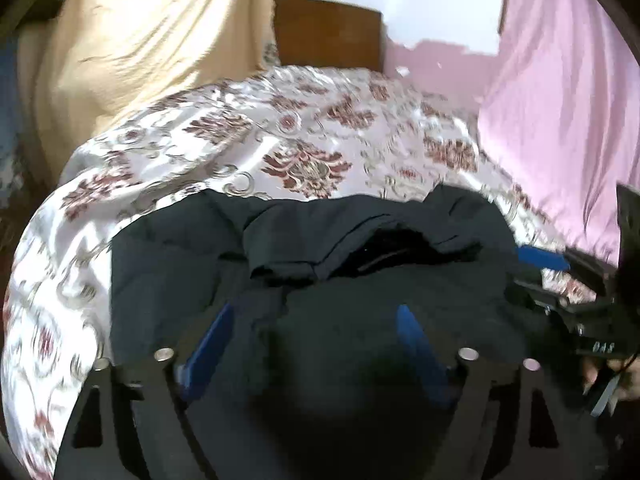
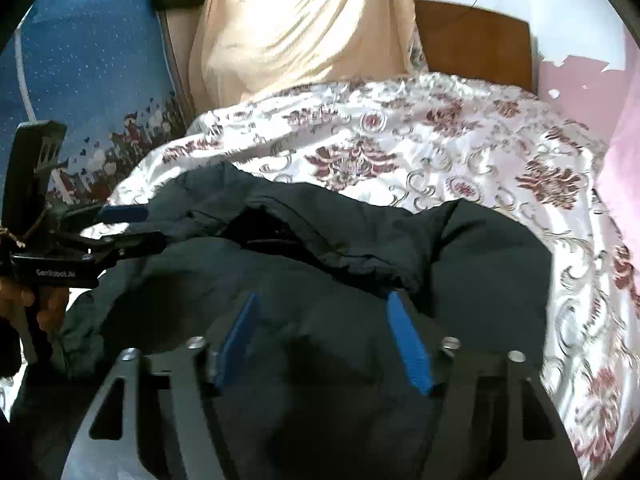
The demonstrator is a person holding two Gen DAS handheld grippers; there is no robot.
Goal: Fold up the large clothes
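A big dark garment (image 1: 360, 248) lies bunched on the near part of the bed, spread over a floral bedspread (image 1: 304, 136) of white satin with maroon medallions. Its open neck, a black hollow edged by a seam, faces the far side, and rumpled folds pile up around it. The left tongs (image 1: 316, 320) hover right over the dark cloth with their blue fingers (image 1: 212, 340) spread well apart, nothing pinched between them. The right tongs (image 2: 324, 312) do the same a little to the right, blue fingers (image 2: 408, 344) parted above a soft mound of the fabric. In the right wrist view the left tongs show again at the left edge of the garment, one blue tip over its corner, with a hand (image 2: 44, 312) wrapped round the black handle. At the far end of the bed stands a brown wooden headboard (image 1: 328, 32). A cream curtain (image 1: 132, 40) hangs at the far left, a blue starry cloth (image 2: 88, 60) further left still, and a pink curtain (image 1: 560, 100) drapes down the right side.
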